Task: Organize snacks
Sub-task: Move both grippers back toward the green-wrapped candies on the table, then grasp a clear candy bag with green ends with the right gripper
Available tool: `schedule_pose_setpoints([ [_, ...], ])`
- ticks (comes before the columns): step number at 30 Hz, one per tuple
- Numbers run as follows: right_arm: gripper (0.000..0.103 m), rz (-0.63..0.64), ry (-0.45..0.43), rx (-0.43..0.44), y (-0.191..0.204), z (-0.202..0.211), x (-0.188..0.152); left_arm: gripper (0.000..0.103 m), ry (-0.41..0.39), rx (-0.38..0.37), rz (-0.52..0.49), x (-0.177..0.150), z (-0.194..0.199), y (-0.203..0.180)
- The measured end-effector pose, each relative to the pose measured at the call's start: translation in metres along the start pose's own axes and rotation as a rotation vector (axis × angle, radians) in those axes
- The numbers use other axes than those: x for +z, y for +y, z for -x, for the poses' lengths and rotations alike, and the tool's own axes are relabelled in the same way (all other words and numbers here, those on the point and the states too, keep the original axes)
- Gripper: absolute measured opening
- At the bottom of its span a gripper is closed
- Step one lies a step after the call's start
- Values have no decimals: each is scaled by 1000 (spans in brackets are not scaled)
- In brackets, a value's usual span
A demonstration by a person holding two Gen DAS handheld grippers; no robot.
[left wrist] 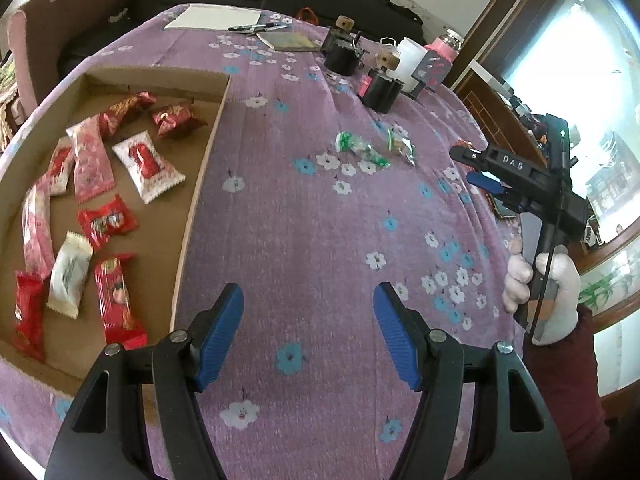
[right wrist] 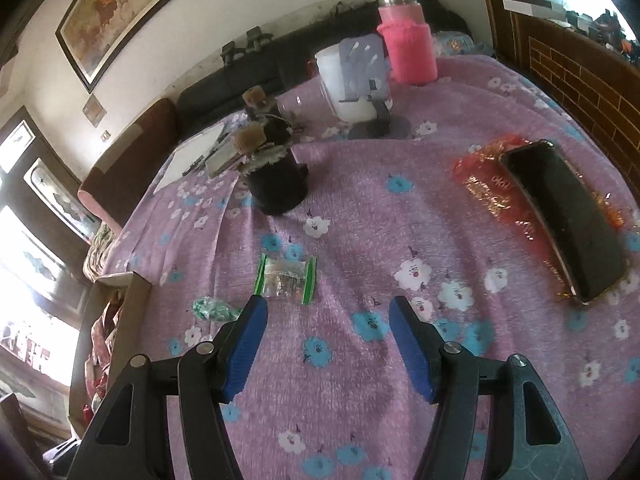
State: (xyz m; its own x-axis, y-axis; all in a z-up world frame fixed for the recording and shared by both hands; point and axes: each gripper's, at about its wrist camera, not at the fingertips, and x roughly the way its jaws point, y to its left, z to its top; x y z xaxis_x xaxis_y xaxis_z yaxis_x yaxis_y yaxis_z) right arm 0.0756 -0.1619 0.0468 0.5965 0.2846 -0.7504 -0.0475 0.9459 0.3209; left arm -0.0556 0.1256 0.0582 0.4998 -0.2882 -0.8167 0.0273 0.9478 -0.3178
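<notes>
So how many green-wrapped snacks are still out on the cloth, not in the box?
2. One green snack lies nearer the cardboard box; the other green snack sits just beside it, towards the right gripper. Both lie loose on the cloth.

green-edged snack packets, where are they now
Two green-edged snack packets lie loose on the purple flowered cloth, right of the cardboard tray, just ahead of the right gripper.

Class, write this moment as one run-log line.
left gripper: open, empty | right gripper: open, empty | cardboard tray: holds wrapped snacks | two green-wrapped snacks loose on cloth | next, probably: pick one
</notes>
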Motion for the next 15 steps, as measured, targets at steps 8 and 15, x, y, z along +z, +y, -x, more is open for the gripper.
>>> schedule_pose_setpoints([
  [8,66,43,-34,-27,7,5,21,67,-141,26,-78,74,33,-31],
  [15,65,-6,-115,26,3,20,51,67,-346,10,-75,138,55,-38],
])
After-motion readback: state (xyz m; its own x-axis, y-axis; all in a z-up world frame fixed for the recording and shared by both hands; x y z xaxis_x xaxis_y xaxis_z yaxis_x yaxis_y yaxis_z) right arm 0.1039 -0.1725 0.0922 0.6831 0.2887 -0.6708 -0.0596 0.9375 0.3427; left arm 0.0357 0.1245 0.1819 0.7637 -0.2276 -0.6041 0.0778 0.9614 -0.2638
